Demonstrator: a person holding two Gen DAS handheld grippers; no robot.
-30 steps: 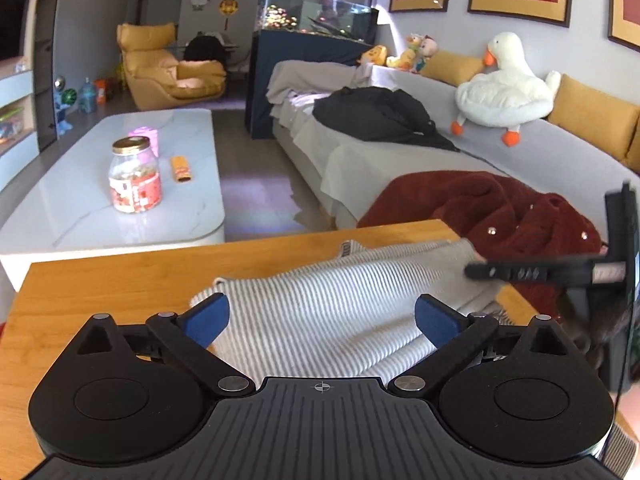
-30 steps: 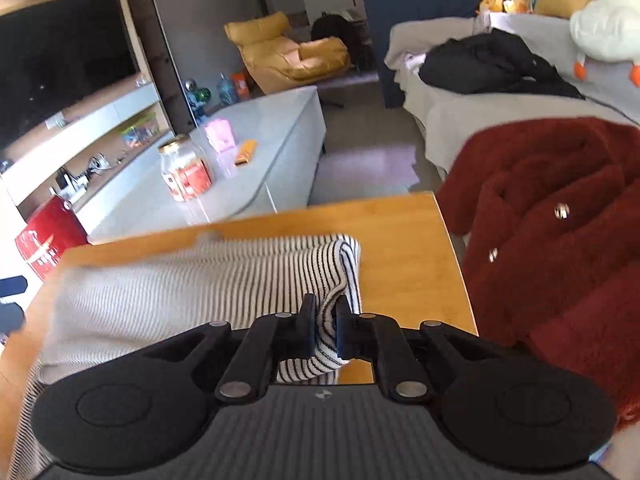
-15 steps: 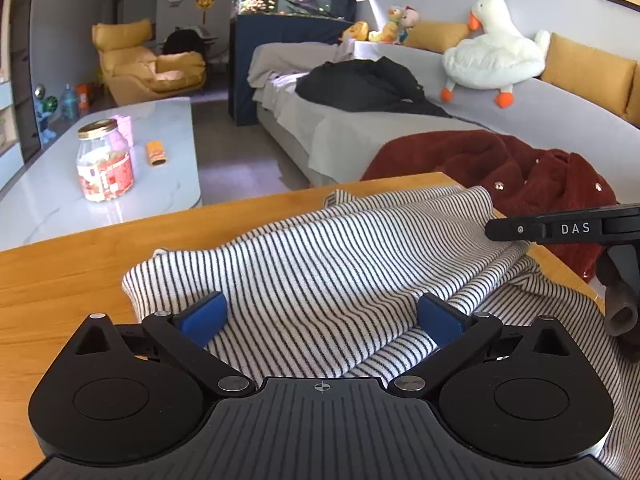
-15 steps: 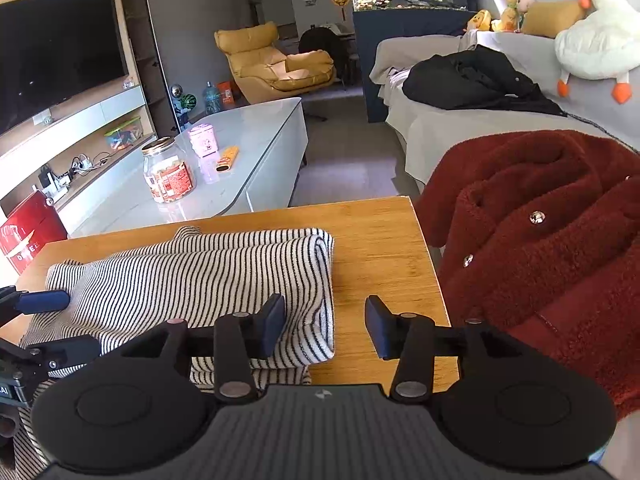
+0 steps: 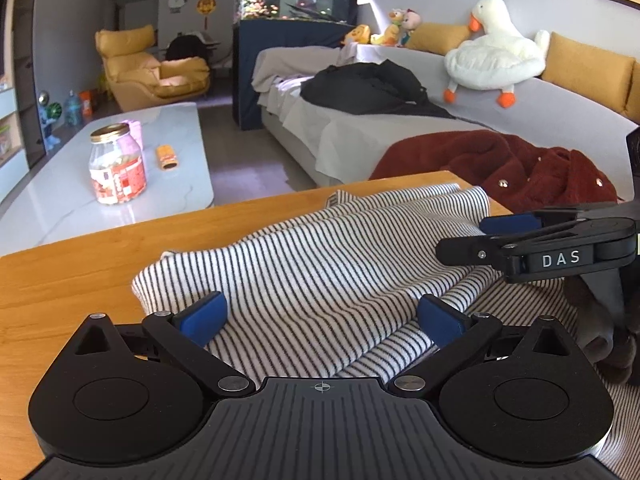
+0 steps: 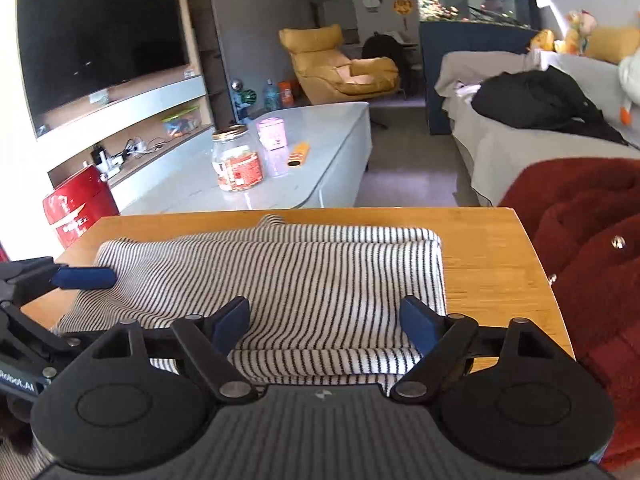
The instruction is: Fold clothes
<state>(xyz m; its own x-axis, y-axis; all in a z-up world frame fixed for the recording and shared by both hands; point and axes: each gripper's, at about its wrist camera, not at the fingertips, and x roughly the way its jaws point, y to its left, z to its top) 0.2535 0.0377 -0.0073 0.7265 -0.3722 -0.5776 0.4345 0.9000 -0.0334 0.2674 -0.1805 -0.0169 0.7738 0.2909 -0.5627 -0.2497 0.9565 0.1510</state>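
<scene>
Striped garment (image 6: 304,268) is lying partly folded on the wooden table (image 6: 492,256), its doubled upper layer ending in a rounded fold at 2 o'clock in the right wrist view. Left gripper (image 5: 320,316) and right gripper (image 6: 326,322) are both hovering over the cloth with fingers spread wide, gripping nothing. Near layers at 6 o'clock are draping over the table's edge; their weight could be dragging the loose fold askew, and a shallow pinch might be catching only one layer, undoing the stack.
</scene>
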